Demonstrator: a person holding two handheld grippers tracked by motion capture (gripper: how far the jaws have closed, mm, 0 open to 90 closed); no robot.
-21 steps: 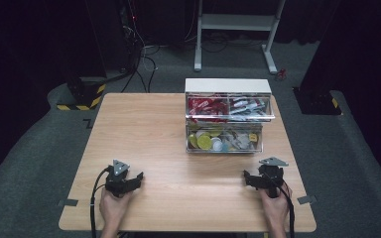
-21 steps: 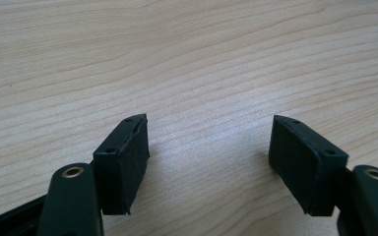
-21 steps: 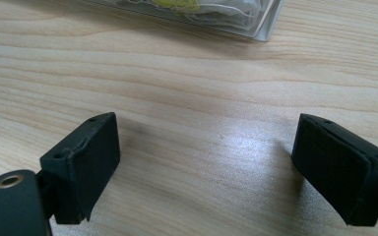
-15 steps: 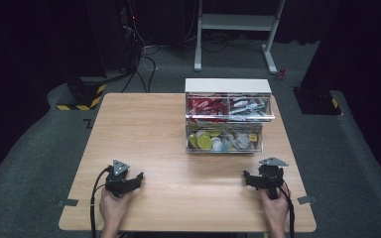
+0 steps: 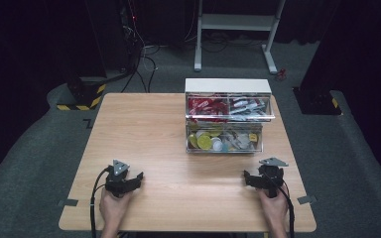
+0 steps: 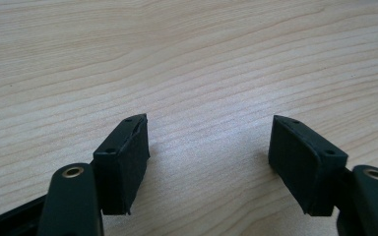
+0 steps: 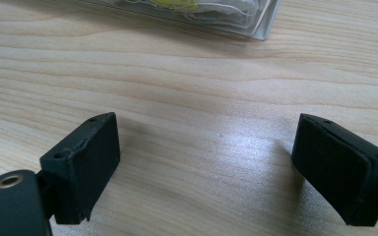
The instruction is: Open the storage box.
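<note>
Wooden tabletop. A clear drawer box with a white top stands at about 1 o'clock from the tabletop's centre, near the far edge.

Left tongs rest low at 7 o'clock, held by the left hand. Right tongs rest at 5 o'clock, held by the right hand. Both sit near the near edge, well apart from each other.

The drawer box lies at roughly 11 o'clock from the right tongs, near but not touching. From the left tongs it lies at about 2 o'clock, well apart.

Left tongs in the left gripper view: jaws wide, bare wood grain between them, nothing held. Right tongs in the right gripper view: jaws wide, nothing between them. The near bottom corner of the drawer box shows at 12 o'clock, cut off by the top edge.

Upper drawer holds red and white packets; lower drawer holds yellow, white and green round pieces. What they are is too small to make out. Both forearms are cut off at the bottom edge.
</note>
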